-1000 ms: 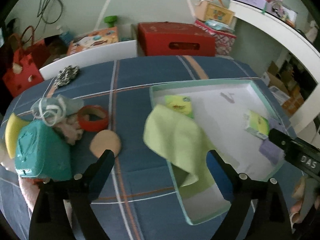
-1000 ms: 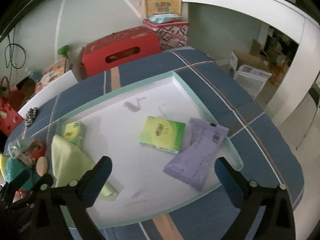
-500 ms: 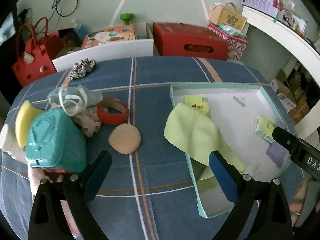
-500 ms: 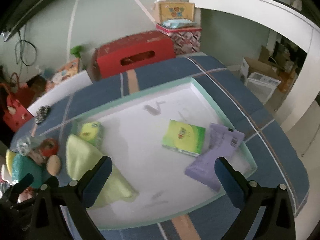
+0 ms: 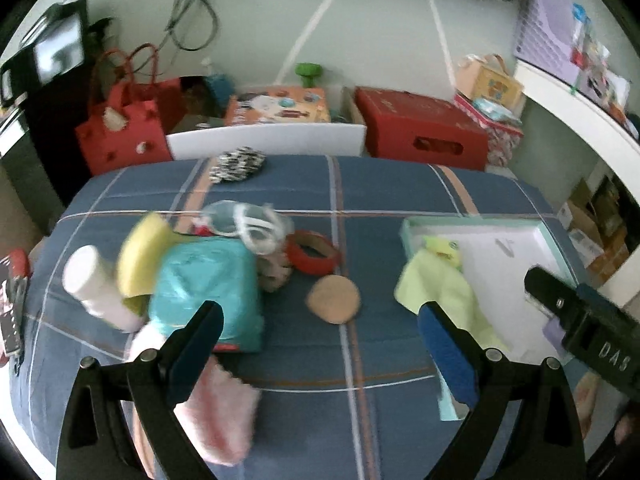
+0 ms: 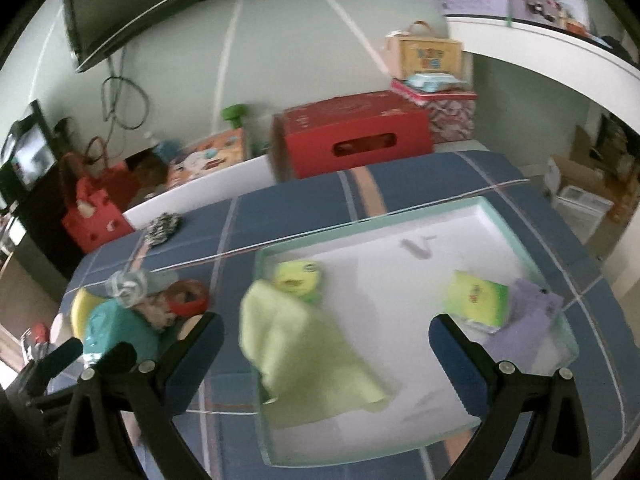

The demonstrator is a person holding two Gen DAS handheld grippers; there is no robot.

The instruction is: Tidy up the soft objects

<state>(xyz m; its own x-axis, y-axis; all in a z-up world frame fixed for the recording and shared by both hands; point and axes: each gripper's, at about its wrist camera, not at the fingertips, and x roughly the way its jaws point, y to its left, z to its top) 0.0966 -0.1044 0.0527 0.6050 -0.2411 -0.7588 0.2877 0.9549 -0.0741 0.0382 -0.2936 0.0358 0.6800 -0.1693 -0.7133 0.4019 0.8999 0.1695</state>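
Observation:
A white tray with a teal rim [image 6: 520, 236] lies on the blue plaid table. In it are a light green cloth [image 6: 304, 348] draped over the left rim, a small green pack [image 6: 298, 276], a green tissue pack [image 6: 478, 300] and a purple pack [image 6: 528, 312]. My left gripper [image 5: 320, 320] is open and empty above the table, left of the tray [image 5: 412, 228]. In front of it lie a teal soft pack [image 5: 208, 280], a tan round pad [image 5: 334, 299], a pink cloth [image 5: 224, 412] and a yellow sponge [image 5: 140, 258]. My right gripper [image 6: 324, 332] is open and empty over the tray's front.
A red tape ring [image 5: 312, 254], a white bottle [image 5: 96, 284], a clear bag [image 5: 240, 220] and a black-and-white scrunchie [image 5: 238, 164] lie on the table's left half. A red box [image 5: 420, 128] and red bag [image 5: 124, 132] stand behind the table.
Both grippers have pulled back and up from the table. The left gripper has swung left, from over the green cloth toward the pile of soft things. The green cloth stays draped over the tray rim.

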